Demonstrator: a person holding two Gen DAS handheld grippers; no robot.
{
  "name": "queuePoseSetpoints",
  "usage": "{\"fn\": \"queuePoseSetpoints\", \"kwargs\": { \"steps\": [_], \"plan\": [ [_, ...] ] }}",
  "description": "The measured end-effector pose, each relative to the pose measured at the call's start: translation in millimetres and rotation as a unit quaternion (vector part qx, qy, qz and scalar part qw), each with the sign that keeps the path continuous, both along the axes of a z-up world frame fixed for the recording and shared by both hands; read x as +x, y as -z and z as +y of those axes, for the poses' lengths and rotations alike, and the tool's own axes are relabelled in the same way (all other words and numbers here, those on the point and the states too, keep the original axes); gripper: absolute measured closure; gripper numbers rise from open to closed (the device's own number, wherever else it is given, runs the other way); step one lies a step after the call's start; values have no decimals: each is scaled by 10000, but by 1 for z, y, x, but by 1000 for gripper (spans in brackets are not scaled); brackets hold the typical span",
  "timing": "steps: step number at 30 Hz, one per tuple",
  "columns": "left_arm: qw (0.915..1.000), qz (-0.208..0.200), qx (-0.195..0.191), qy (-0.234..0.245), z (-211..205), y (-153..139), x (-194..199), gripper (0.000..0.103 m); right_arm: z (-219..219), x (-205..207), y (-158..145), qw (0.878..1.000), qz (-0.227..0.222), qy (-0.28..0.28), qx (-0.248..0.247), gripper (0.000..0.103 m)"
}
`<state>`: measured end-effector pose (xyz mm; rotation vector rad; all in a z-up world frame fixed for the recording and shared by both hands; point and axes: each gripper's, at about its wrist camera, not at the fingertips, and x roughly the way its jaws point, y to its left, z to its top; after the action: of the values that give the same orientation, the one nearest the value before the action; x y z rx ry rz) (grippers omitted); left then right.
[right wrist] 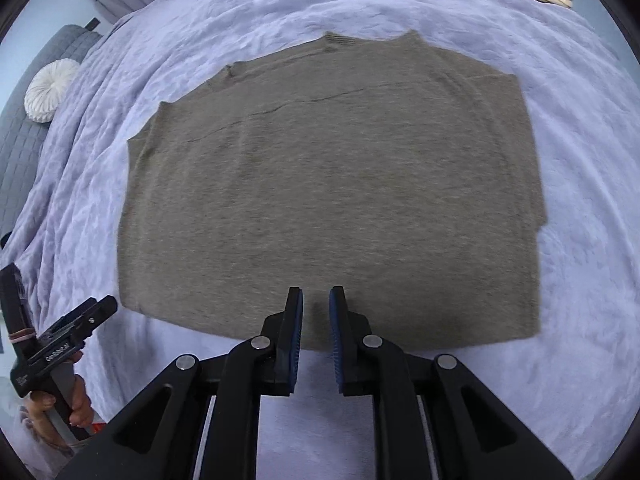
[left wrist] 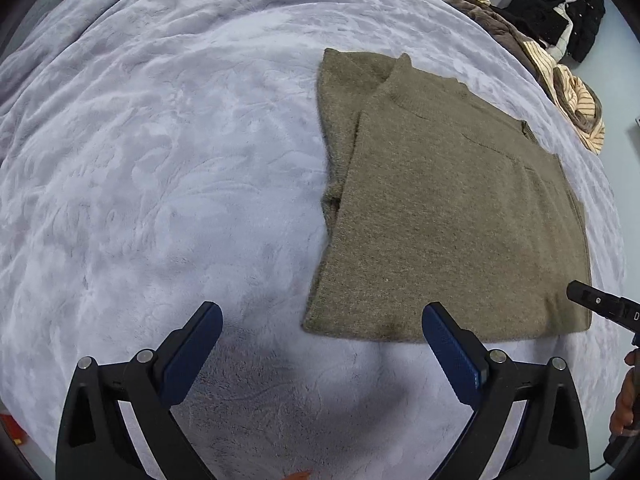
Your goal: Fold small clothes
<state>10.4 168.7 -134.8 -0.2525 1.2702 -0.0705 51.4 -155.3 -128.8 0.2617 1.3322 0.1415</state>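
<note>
An olive-brown knit sweater (left wrist: 452, 208) lies flat on the lavender plush blanket (left wrist: 160, 160), folded into a rough rectangle with its sleeves tucked in. My left gripper (left wrist: 322, 312) is open wide above the blanket, at the sweater's near left corner, with nothing between its blue pads. In the right wrist view the sweater (right wrist: 332, 184) fills the middle. My right gripper (right wrist: 316, 292) hovers over its near hem with the jaws a narrow gap apart and nothing between them. A hand holds the left gripper (right wrist: 80, 320) at the lower left.
A heap of striped and brown clothes (left wrist: 560, 84) and black garments (left wrist: 560, 12) lie at the bed's far right edge. A round white cushion (right wrist: 52, 90) rests against a grey quilted surface (right wrist: 24, 148) on the left. Bare blanket spreads left of the sweater.
</note>
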Motion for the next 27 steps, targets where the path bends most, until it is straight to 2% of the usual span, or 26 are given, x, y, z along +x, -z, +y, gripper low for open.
{"fn": "queuePoseSetpoints", "kwargs": {
  "steps": [2, 5, 7, 8, 9, 13, 16, 18, 22, 25, 26, 27],
  "plan": [
    [9997, 59, -55, -211, 8, 5, 3, 3, 26, 13, 0, 9995, -73, -276, 151, 75],
    [9991, 204, -159, -340, 16, 15, 7, 3, 66, 43, 2, 9956, -253, -682, 587, 75],
    [9988, 177, -207, -396, 19, 15, 8, 3, 91, 64, 1, 9924, -422, -920, 694, 79],
    [9987, 88, -228, -437, 20, 13, 9, 3, 104, 76, 2, 9911, -479, -1033, 690, 88],
    [9986, -17, -282, -442, 20, 10, 10, 3, 115, 87, 4, 9901, -528, -1100, 691, 89],
    [9984, -256, -404, -311, 9, 6, 22, 3, 144, 131, 17, 9894, -549, -1132, 730, 89],
    [9988, -82, -439, -179, 1, 25, 29, 3, 161, 158, 28, 9904, -587, -1097, 601, 89],
    [9989, 54, -427, -184, 2, 39, 28, 3, 170, 174, 43, 9922, -458, -1053, 477, 89],
    [9996, -67, -275, 15, -1, 45, 23, 3, 186, 197, 62, 9936, -330, -975, 471, 89],
    [9997, -108, -172, 148, -5, 45, 20, 3, 190, 209, 53, 9927, -417, -899, 692, 85],
    [9997, -114, -166, 157, -6, 45, 19, 3, 191, 210, 47, 9917, -381, -904, 828, 81],
    [9997, -114, -174, 145, -7, 45, 17, 3, 193, 209, 42, 9915, -371, -926, 836, 62]
  ]
}}
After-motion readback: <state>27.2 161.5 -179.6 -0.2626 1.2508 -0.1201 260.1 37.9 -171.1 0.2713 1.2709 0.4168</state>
